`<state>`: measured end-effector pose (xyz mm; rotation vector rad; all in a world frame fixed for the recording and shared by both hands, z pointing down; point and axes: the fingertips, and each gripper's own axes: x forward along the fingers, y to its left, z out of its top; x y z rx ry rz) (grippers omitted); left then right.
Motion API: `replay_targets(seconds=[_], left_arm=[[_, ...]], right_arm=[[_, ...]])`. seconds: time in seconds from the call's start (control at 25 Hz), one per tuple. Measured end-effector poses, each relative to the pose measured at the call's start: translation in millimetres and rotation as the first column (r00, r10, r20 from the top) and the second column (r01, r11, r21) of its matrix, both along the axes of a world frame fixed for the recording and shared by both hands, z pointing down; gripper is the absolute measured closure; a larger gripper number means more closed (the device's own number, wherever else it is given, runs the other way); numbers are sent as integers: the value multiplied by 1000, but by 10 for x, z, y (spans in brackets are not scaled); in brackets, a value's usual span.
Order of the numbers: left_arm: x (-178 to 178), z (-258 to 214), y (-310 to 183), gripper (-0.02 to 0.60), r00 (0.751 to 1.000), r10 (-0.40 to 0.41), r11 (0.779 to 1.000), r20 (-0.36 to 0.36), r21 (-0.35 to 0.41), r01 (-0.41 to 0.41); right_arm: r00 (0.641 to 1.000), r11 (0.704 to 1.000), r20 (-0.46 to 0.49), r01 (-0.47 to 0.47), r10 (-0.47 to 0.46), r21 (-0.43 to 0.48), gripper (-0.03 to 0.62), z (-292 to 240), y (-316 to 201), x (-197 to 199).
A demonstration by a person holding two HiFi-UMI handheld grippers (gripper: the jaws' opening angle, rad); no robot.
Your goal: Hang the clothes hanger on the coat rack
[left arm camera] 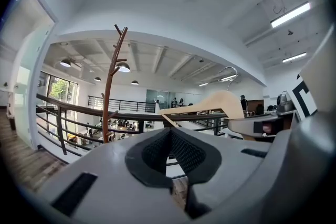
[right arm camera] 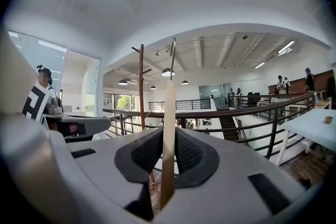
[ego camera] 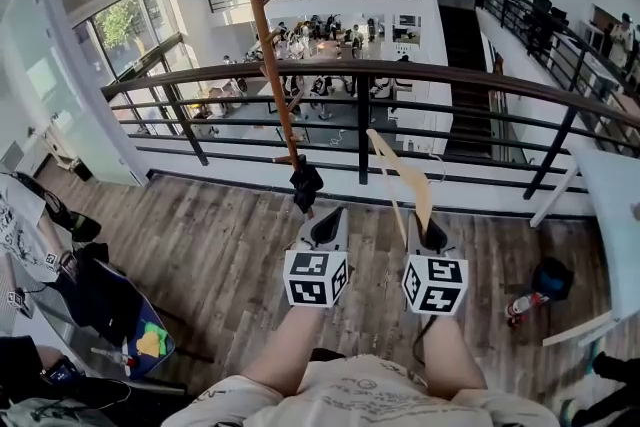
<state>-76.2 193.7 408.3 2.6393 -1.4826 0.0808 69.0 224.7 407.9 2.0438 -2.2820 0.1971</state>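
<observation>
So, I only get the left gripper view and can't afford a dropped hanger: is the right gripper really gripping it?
Observer: Yes. In the right gripper view the right gripper is shut on the hanger, wood upright between its jaws.
Operator: Which part is held?
Observer: Head view shows one end of its arm.
Operator: Obstacles on the right?
Observer: A white table beside the railing.
</observation>
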Motion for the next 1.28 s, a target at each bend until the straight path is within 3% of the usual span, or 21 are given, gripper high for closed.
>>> replay_targets(seconds=[0.56,1.28], left_arm=[[246,74,-194,577,1000,7,1000,-10,-4,-7],[339,172,-1044,577,1000,-8,1000,-13,-6,8]], right_arm=[[1000,1000,-11,11,-12,-15,540,117,-156,195],[999,999,-24,37,-37,-18,540,198,-1021,277]])
